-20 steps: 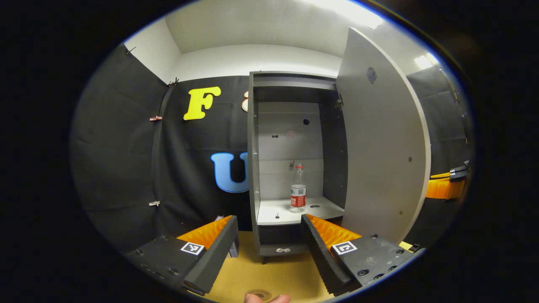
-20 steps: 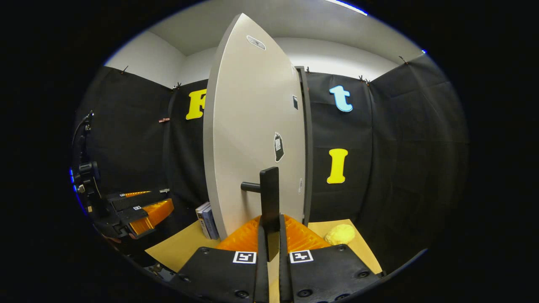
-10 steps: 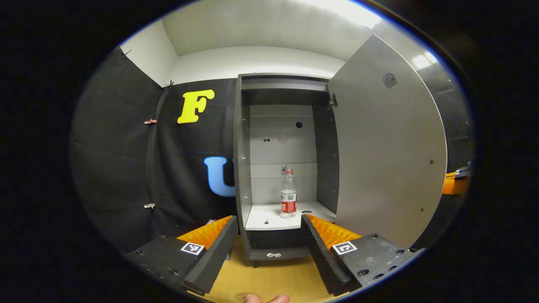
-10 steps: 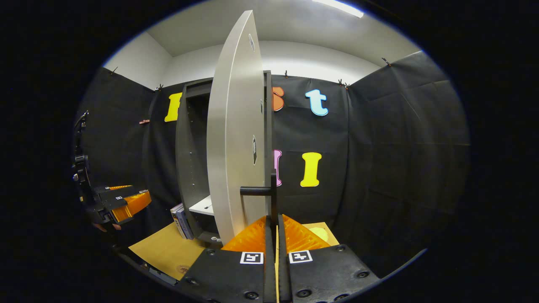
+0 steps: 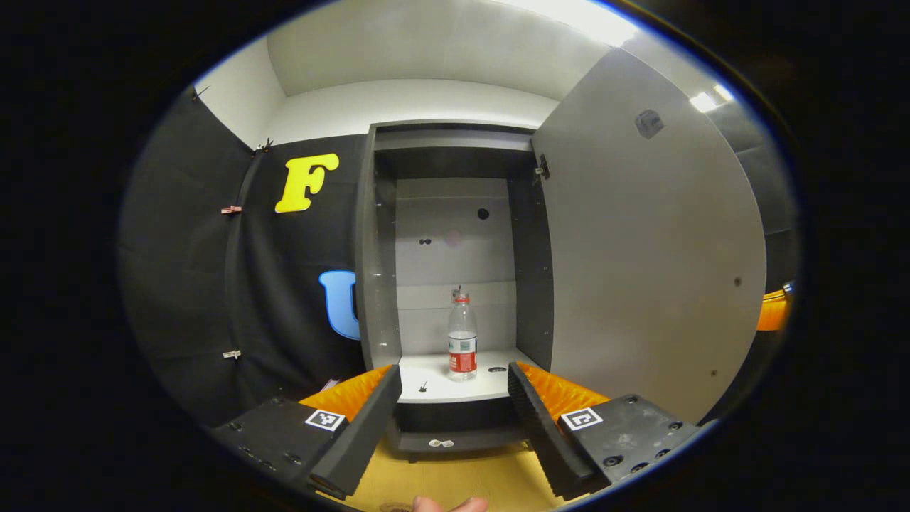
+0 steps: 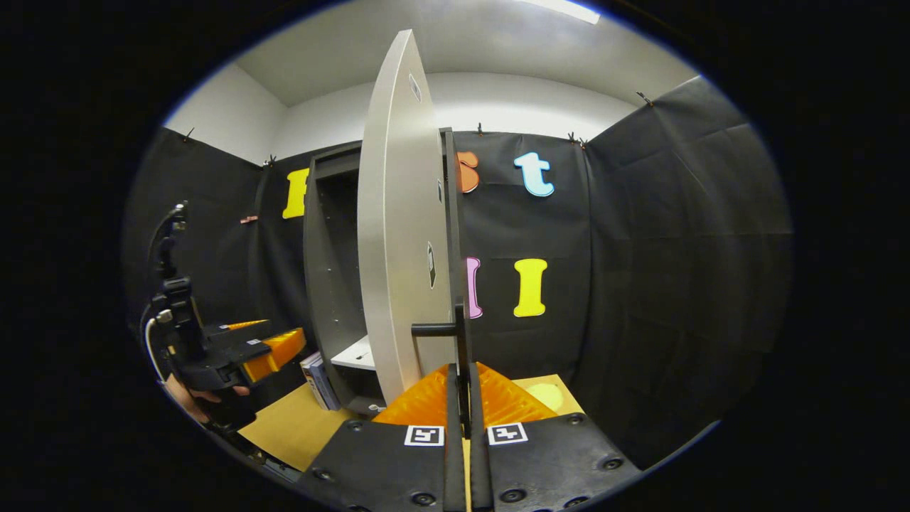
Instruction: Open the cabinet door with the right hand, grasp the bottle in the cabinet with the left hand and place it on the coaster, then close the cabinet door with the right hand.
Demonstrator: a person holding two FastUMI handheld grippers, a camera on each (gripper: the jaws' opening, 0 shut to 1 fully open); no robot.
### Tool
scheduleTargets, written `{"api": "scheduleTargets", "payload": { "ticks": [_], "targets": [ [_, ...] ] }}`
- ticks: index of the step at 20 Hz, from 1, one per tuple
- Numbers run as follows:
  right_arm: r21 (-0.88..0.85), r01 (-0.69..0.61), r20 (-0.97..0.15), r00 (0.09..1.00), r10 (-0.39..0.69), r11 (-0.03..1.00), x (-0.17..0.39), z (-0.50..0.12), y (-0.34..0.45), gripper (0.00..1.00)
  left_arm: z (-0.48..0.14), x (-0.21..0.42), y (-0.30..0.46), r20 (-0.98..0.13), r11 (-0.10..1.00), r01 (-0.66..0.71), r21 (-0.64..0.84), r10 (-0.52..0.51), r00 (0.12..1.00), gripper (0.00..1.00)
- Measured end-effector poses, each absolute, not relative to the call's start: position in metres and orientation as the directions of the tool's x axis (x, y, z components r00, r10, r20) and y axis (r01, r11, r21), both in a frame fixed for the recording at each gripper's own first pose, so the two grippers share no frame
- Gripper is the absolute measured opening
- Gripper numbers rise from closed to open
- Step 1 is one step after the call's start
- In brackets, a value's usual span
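On the white shelf (image 5: 455, 387) inside the open cabinet (image 5: 377, 242), your bottle (image 5: 462, 345) stands upright, a clear one with a red cap and a red label band, near the middle of the shelf and well apart from both side walls. Just right of its base a small dark ring (image 5: 497, 370) lies on the shelf, and a tiny dark bit (image 5: 422, 387) sits toward the shelf's front left. In the left gripper view your left claw (image 5: 450, 398) has its two fingers spread wide apart and holds nothing; the bottle shows in the gap between them, farther in and not touched. A fingertip (image 5: 448, 503) of yours shows at the bottom edge of that view, over the yellow desk (image 5: 455, 476).

The cabinet door (image 5: 647, 249) is swung wide out on the right of the opening. In the right gripper view you see it nearly edge-on, and your right claw (image 6: 462, 405) is clamped on its dark handle (image 6: 461, 348): both fingers are pressed together with the upright bar of the handle between them. In that same view your left claw (image 6: 266, 348) hangs at the left, in front of the cabinet opening, with your hand (image 6: 188, 398) beneath it. A few books (image 6: 318, 380) stand against the cabinet's left foot on the desk. A pale yellow round patch (image 6: 545, 395) shows on the desk right of the door; whether that is the coaster, I cannot tell
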State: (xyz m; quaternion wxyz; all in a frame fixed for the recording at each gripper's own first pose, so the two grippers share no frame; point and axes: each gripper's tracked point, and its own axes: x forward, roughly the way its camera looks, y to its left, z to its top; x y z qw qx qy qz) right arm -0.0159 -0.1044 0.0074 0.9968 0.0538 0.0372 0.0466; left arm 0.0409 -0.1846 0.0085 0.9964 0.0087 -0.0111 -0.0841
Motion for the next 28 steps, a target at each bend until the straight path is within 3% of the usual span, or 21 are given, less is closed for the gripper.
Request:
{"api": "scheduleTargets", "payload": {
  "ticks": [2,3,7,10,11,18,28],
  "targets": [
    [0.103,-0.075,-0.063,0.995,0.082,0.992,-0.026,0.009,-0.116,0.08,0.008,0.064,-0.196,0.026,0.983,0.181,0.02,-0.181,0.983,0.92],
    [0.107,-0.081,-0.053,0.995,0.087,0.991,-0.036,0.012,-0.119,0.0,0.007,0.076,-0.201,0.026,0.983,0.184,0.023,-0.184,0.983,0.96],
    [0.087,0.014,-0.035,0.999,-0.011,0.996,-0.041,0.011,-0.154,0.65,-0.005,0.128,-0.218,0.012,0.982,0.185,0.049,-0.186,0.983,0.94],
    [0.076,0.106,-0.029,0.994,-0.104,0.991,-0.048,0.006,-0.18,0.99,-0.021,0.168,-0.228,-0.007,0.983,0.18,0.042,-0.179,0.984,0.93],
    [0.073,0.132,-0.024,0.991,-0.131,0.989,-0.051,0.006,-0.188,0.96,-0.028,0.181,-0.233,-0.018,0.983,0.182,0.035,-0.182,0.983,0.93],
    [0.055,0.22,-0.031,0.975,-0.219,0.974,-0.059,-0.007,-0.224,0.98,-0.059,0.271,-0.24,-0.051,0.991,0.131,0.02,-0.129,0.99,0.93],
    [0.07,0.268,-0.057,0.963,-0.264,0.961,-0.051,-0.024,-0.261,0.98,-0.089,0.353,-0.245,-0.092,0.997,0.072,-0.004,-0.072,0.993,0.93]
  ]
}}
